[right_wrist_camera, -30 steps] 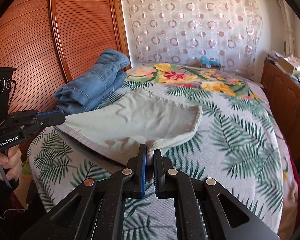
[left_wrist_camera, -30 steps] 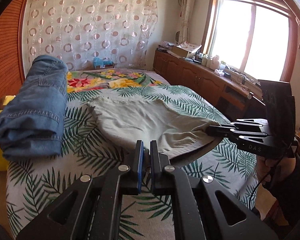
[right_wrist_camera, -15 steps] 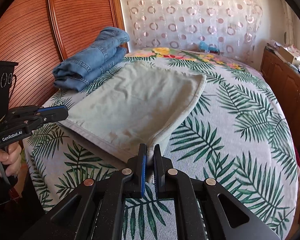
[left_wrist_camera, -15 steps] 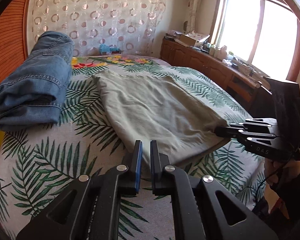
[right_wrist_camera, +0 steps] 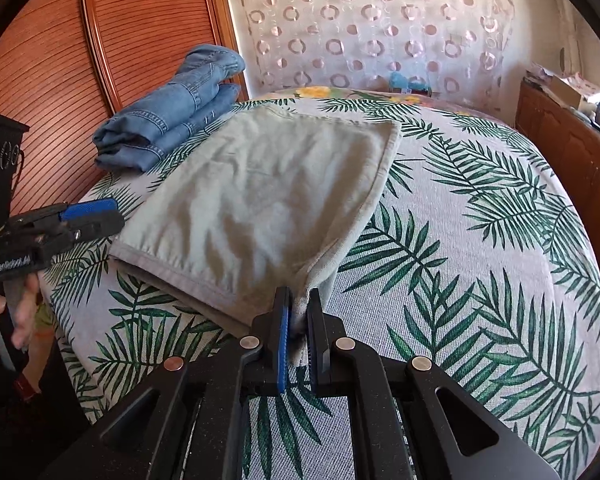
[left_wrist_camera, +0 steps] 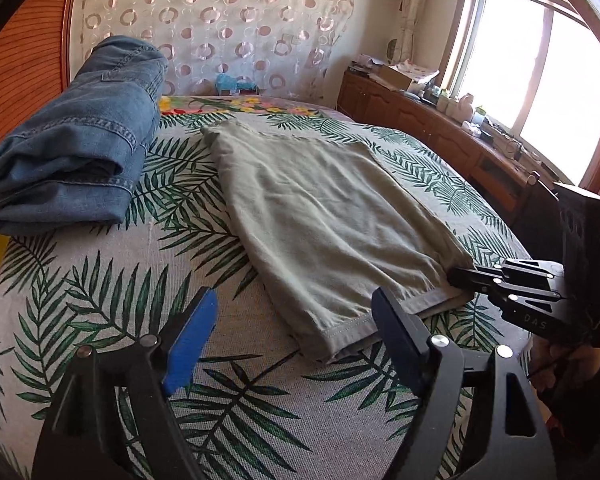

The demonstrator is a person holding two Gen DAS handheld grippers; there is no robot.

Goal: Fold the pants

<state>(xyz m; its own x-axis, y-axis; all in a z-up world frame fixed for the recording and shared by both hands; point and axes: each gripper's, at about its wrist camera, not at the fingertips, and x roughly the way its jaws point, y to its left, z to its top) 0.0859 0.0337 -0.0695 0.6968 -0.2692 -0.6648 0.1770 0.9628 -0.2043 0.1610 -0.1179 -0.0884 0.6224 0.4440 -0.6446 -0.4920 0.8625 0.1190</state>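
Observation:
Pale green pants (left_wrist_camera: 324, 216) lie folded flat on the palm-leaf bedspread (left_wrist_camera: 100, 300). My left gripper (left_wrist_camera: 294, 300) hovers low over their near corner. Its jaws are opening wide, and the corner rests on the bed between the fingers without either pad pressing it. In the right wrist view the left gripper (right_wrist_camera: 112, 216) is just off the left hem of the pants (right_wrist_camera: 268, 192). My right gripper (right_wrist_camera: 298, 304) is shut on the other near corner, with a pinch of cloth raised between its pads. In the left wrist view the right gripper (left_wrist_camera: 460, 276) is at the hem's right end.
Folded blue jeans (left_wrist_camera: 80, 140) lie at the bed's far left, next to a wooden wardrobe door (right_wrist_camera: 60, 60). A low wooden cabinet (left_wrist_camera: 440, 136) with clutter runs under the window on the right. A patterned curtain hangs behind the bed.
Both grippers came down and laid the pants' top layer flat on the bed. The left gripper opened and let go of its corner. The right stays shut on its corner.

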